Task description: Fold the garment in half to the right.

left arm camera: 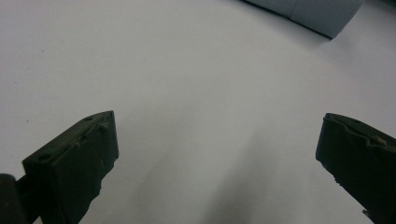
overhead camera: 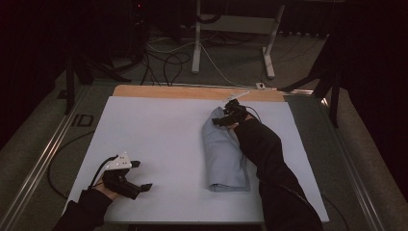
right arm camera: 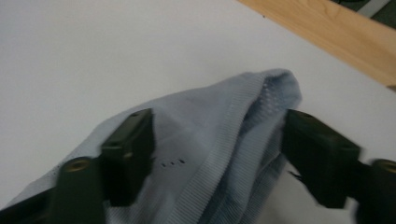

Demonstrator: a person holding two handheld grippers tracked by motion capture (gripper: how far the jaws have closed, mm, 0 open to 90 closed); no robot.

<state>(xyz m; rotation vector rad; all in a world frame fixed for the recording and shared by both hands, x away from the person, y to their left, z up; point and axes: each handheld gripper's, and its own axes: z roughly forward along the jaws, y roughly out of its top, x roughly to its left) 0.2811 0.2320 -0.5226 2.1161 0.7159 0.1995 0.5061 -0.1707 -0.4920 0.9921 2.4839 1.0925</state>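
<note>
A folded light blue cloth (overhead camera: 223,154) lies lengthwise on the white mat (overhead camera: 154,130), right of centre. My right gripper (overhead camera: 223,118) is at the cloth's far end. In the right gripper view the jaws (right arm camera: 217,126) straddle a raised bunch of ribbed cloth (right arm camera: 210,186). One jaw lies on the fabric, the other sits at the fold's edge, and they stand well apart. My left gripper (overhead camera: 144,174) hovers open over bare mat near the front left. Nothing lies between its jaws (left arm camera: 217,154), and a corner of the cloth (left arm camera: 317,14) shows far off.
A strip of the wooden tabletop (overhead camera: 192,92) runs along the mat's far edge and appears as a wooden strip (right arm camera: 327,32) in the right gripper view. Beyond the table, cables and white stand legs (overhead camera: 196,43) sit on the floor. Metal rails (overhead camera: 43,154) flank the table.
</note>
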